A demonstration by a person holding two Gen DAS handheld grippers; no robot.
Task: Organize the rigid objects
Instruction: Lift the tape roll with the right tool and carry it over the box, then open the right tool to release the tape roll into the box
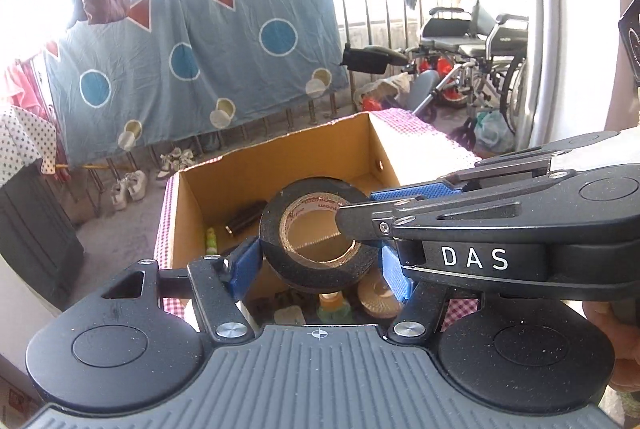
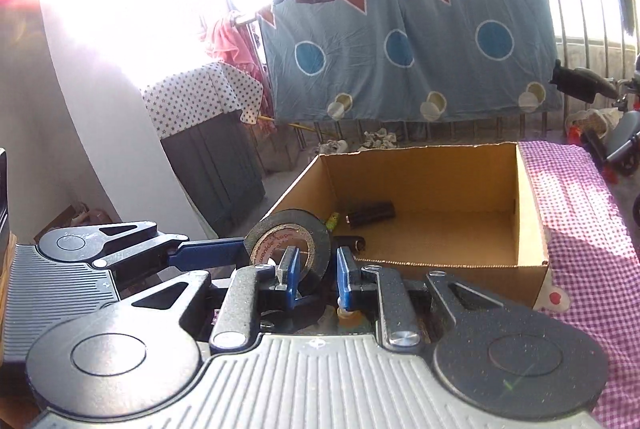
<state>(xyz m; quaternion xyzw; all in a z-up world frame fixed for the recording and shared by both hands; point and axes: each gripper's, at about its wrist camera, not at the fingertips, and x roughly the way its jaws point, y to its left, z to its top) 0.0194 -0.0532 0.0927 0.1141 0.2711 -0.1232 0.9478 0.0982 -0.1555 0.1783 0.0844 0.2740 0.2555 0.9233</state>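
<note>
Behind everything we see a balcony with a metal railing, and a blue blanket (image 2: 404,57) with circles and red triangles hangs over it in strong light. Nearer to us a counter (image 2: 580,229) with a pink checked cloth carries an open cardboard box (image 2: 532,229).

We hold one roll of black tape (image 1: 316,229) between both grippers, in the air at the near side of the box. Our left gripper (image 1: 316,261) is about half open, and its blue pads press on the outer sides of the roll. Our right gripper (image 2: 316,265) comes from the right side; it is nearly closed and it pinches the wall of the roll, one finger inside the cardboard core and the other outside. So both hands are equally near, because both have hold of it.

The roll lies tilted, with its hole turned up toward the left camera, and the box opens just ahead of it and below. We judge that the coming move is forward and down into the box, where a dark cylinder (image 2: 370,215) and a small green thing (image 2: 332,221) already lie (some other small items are under the roll, but we cannot tell clearly what they are)
</note>
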